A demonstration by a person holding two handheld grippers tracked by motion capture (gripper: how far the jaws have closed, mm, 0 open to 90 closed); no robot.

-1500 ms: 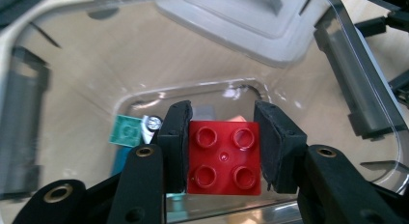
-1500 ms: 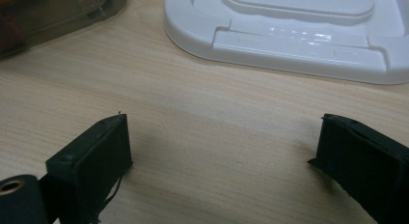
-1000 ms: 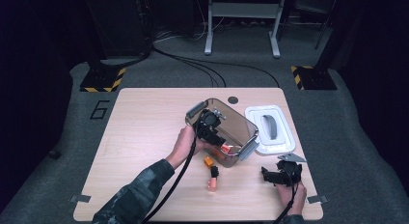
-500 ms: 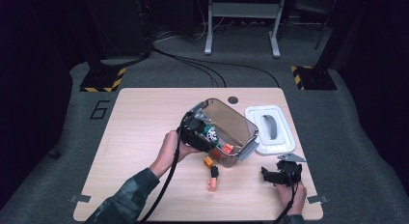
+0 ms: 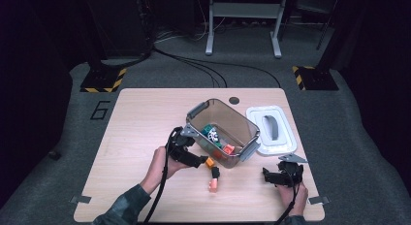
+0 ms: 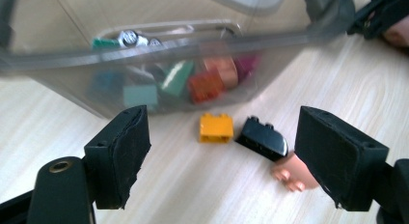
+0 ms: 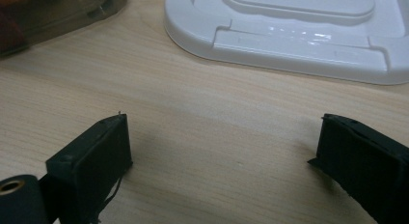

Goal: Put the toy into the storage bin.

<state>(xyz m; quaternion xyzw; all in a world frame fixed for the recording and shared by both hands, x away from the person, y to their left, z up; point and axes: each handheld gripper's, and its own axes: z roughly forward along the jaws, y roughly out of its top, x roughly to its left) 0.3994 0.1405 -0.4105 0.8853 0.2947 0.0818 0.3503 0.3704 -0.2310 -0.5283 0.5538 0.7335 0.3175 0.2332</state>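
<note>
1. high view. the clear bin sits at the centre of the table, open, so that bricks can be dropped in from above; its white lid lies flat just to the right of it, out of the working path. three loose bricks lie on the table just below the bin's lower edge: an orange brick, a black brick and a pink brick. my judgement: these are next to go into the bin.

2. high view, pose. my left gripper is left of centre, jaws pointing right toward the loose bricks, forearm entering from the bottom edge. my right gripper rests at lower right, well apart from the bricks.

3. left gripper view. the jaws have just been opening and now stand wide, with nothing pinched. the orange brick lies at mid-frame between them but further ahead; the black brick is right of it, touching the pink brick, which is partly hidden by the right jaw. the bin crosses the upper frame, with sorted bricks visible through its wall.

4. right gripper view. the jaws are spread wide over bare table, holding nothing. the lid fills the upper right; a corner of the bin is at upper left.
</note>
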